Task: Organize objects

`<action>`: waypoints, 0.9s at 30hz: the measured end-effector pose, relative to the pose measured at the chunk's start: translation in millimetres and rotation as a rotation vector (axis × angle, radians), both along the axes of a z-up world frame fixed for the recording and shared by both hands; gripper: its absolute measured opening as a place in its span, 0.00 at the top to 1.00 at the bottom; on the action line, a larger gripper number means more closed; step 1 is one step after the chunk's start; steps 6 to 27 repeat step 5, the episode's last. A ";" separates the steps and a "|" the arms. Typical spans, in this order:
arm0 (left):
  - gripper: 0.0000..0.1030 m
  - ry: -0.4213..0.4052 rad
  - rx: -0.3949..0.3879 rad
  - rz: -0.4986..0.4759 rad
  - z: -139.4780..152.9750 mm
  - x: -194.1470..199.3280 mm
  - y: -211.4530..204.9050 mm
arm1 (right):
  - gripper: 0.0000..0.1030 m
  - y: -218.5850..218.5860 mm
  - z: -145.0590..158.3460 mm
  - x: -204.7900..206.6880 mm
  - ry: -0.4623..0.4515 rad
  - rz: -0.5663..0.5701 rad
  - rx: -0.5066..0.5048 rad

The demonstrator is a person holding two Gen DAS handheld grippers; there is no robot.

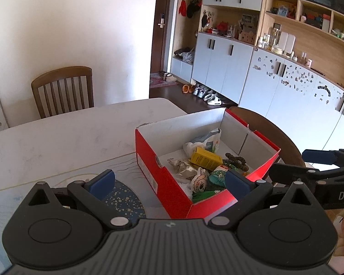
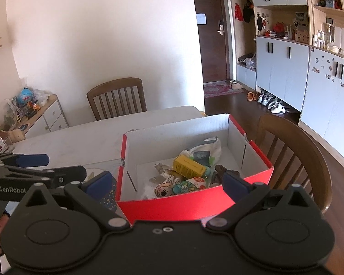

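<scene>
Two grippers hang side by side over the near edge of the table (image 1: 64,133), both spread wide with nothing between their blue pads. The left gripper (image 1: 169,182) sits over a dark speckled mat (image 1: 123,197) at the near edge; its right pad (image 1: 237,183) is in front of the box's near corner. The right gripper (image 2: 165,182) faces the box's near wall head-on, and in its own view the left gripper (image 2: 34,167) shows from the side at the far left, just beside it.

One box (image 1: 167,178), red outside and white inside, stands open at the table's right edge, near the front. Everything to be sorted lies in it, heaped toward the near half:
- one grey foil packet (image 1: 182,167) toward the left wall
- one crumpled white bag (image 1: 204,141) toward the back
- one yellow carton (image 1: 206,159) lying on its side in the middle
- one white rabbit toy (image 1: 200,181) against the near wall
- one teal toy (image 1: 216,177) just beside it
- one small white-and-red item (image 2: 198,181), too small to make out
- one green tassel (image 1: 201,196) at the near wall
- one string of dark beads (image 1: 237,160) at the right

Two wooden chairs stand at the table: one (image 1: 63,90) at the far side, one (image 2: 291,155) at the right edge, just beside the box. One low white drawer unit (image 2: 45,116) piled with toys stands by the far-left wall.
</scene>
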State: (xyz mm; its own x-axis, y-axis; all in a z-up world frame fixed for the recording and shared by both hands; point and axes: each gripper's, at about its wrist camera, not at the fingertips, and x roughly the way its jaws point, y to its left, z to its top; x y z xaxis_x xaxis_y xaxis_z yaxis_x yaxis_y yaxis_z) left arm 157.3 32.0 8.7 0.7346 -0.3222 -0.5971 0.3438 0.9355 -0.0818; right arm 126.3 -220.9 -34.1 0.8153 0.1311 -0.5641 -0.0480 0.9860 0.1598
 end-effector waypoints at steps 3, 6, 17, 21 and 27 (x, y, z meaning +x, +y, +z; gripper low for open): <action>0.00 -0.002 0.002 0.001 -0.2 -0.1 1.6 | 0.01 1.8 0.0 1.1 0.002 -0.002 0.003; 0.00 -0.008 0.005 -0.001 -0.6 -0.5 4.2 | 0.01 4.4 -0.3 0.8 0.003 -0.001 0.001; 0.00 -0.008 0.005 -0.001 -0.6 -0.5 4.2 | 0.01 4.4 -0.3 0.8 0.003 -0.001 0.001; 0.00 -0.008 0.005 -0.001 -0.6 -0.5 4.2 | 0.01 4.4 -0.3 0.8 0.003 -0.001 0.001; 0.00 -0.008 0.005 -0.001 -0.6 -0.5 4.2 | 0.01 4.4 -0.3 0.8 0.003 -0.001 0.001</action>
